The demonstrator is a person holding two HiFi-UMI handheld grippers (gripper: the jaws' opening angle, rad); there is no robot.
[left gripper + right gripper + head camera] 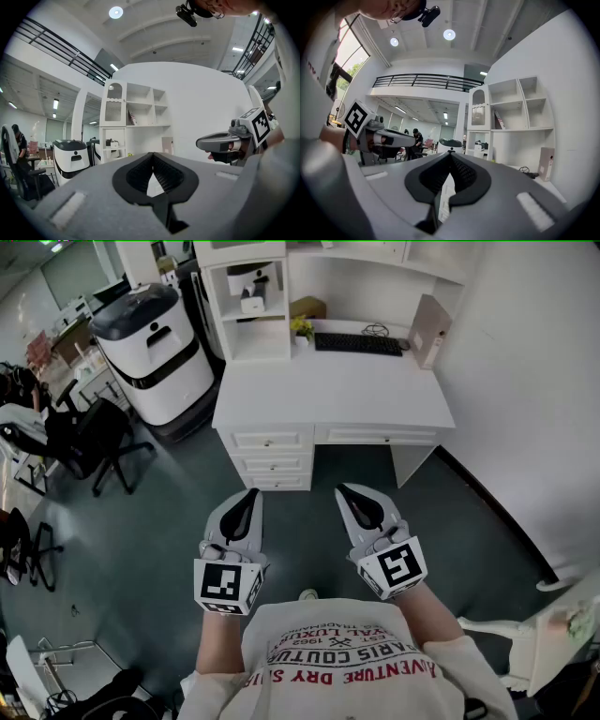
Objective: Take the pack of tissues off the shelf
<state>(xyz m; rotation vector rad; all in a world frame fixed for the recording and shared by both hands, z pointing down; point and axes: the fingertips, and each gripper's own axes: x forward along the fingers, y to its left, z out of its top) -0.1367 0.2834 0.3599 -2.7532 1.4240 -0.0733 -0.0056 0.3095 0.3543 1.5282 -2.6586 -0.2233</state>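
Note:
The white desk (328, 395) with its shelf unit (246, 338) stands ahead of me across the dark floor. In an open cubby of the shelf sit small white objects (251, 298); at this distance I cannot tell which one is the pack of tissues. The same cubby shows in the left gripper view, objects (112, 143) small and far. My left gripper (251, 493) and right gripper (342, 489) are held side by side at waist height, well short of the desk. Both are shut with nothing between the jaws, as their own views show: left gripper (152, 154), right gripper (449, 154).
A black keyboard (358, 343), a small yellow plant (302, 329) and a brown box (427, 329) are on the desk. A big white-and-black machine (155, 343) stands left of it, with black office chairs (94, 442) further left. A white chair (534, 634) is at my right.

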